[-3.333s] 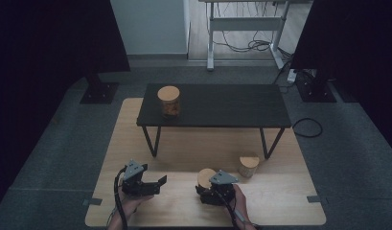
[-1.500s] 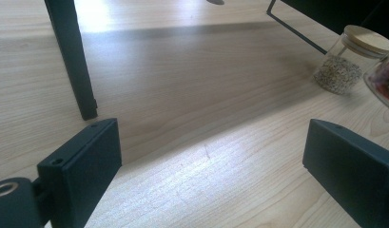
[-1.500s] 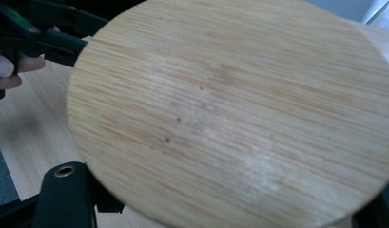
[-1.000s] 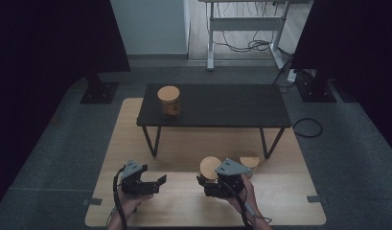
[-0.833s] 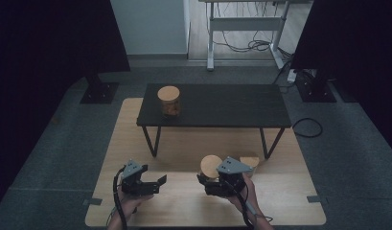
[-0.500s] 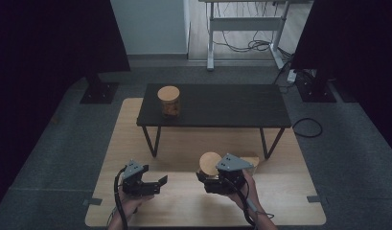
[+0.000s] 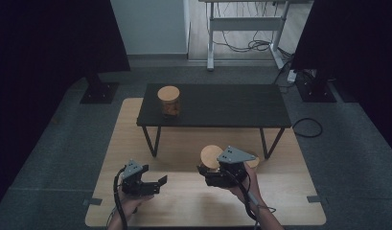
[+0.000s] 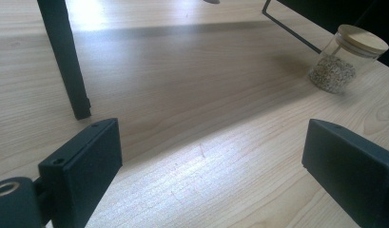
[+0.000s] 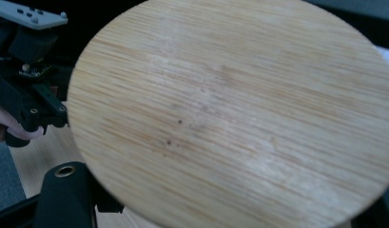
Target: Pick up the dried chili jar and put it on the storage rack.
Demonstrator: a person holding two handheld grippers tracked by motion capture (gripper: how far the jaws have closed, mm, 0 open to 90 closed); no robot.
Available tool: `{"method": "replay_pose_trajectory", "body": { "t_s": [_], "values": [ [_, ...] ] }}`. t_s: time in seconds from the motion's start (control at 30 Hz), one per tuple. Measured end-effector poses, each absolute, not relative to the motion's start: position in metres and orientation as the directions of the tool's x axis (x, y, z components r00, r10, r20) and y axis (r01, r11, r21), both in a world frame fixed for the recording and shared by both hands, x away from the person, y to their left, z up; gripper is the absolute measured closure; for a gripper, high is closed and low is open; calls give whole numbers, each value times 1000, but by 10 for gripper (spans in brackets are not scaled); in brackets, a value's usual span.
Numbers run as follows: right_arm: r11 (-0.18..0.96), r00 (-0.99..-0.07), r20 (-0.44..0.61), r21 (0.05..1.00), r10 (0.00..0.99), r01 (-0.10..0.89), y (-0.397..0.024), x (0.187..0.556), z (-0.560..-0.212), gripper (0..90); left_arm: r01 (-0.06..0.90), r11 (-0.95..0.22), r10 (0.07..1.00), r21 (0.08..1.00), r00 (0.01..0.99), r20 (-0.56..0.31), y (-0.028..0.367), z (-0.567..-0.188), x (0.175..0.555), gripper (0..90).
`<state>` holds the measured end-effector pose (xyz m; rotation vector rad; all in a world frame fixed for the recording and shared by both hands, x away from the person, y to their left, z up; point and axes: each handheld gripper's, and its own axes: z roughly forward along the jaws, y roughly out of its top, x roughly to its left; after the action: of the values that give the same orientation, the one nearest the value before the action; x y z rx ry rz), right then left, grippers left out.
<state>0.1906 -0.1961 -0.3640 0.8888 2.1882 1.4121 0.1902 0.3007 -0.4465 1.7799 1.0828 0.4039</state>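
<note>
- Right gripper (image 7: 209, 173), held in the person's right hand at the near edge of the wooden board, clamps a jar with a round bamboo lid (image 7: 212, 155); its jaws are drawn in as tight as they go on the jar, which hangs clear of the board. In the right gripper view the lid (image 9: 235, 114) spreads across almost the whole frame, grain running slantwise, so the jar's body beneath is hidden.
- Wooden board (image 7: 184, 201): the largest thing, a pale panel lying on the grey carpet, bearing the table's legs and both hands.
- Black low table (image 7: 222, 105): stands across the far half of the board on thin dark legs; one leg (image 8: 63, 57) rises in the left gripper view.
- Left gripper (image 7: 157, 184): held low over the board's near left part, well apart from the right one, jaws spread wide with bare wood between them (image 8: 211, 161).
- Jar on the table (image 7: 168, 100): upright near the table's left end, bamboo-lidded, with orange-brown contents.
- Jar on the board (image 8: 346, 59): a small glass jar with a bamboo lid and a shallow layer of grainy filling, upright near the table's right leg; from above it (image 7: 253, 162) peeks out just behind the right gripper.
</note>
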Motion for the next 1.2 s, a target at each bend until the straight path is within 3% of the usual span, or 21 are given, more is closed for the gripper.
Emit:
{"method": "replay_pose_trajectory", "body": {
  "t_s": [1.2],
  "values": [
    [303,-716,-21,915,697,267,-199,206,-329,249,480,-130,805,867,562,-191,301,-444,188,59]
  ]
}}
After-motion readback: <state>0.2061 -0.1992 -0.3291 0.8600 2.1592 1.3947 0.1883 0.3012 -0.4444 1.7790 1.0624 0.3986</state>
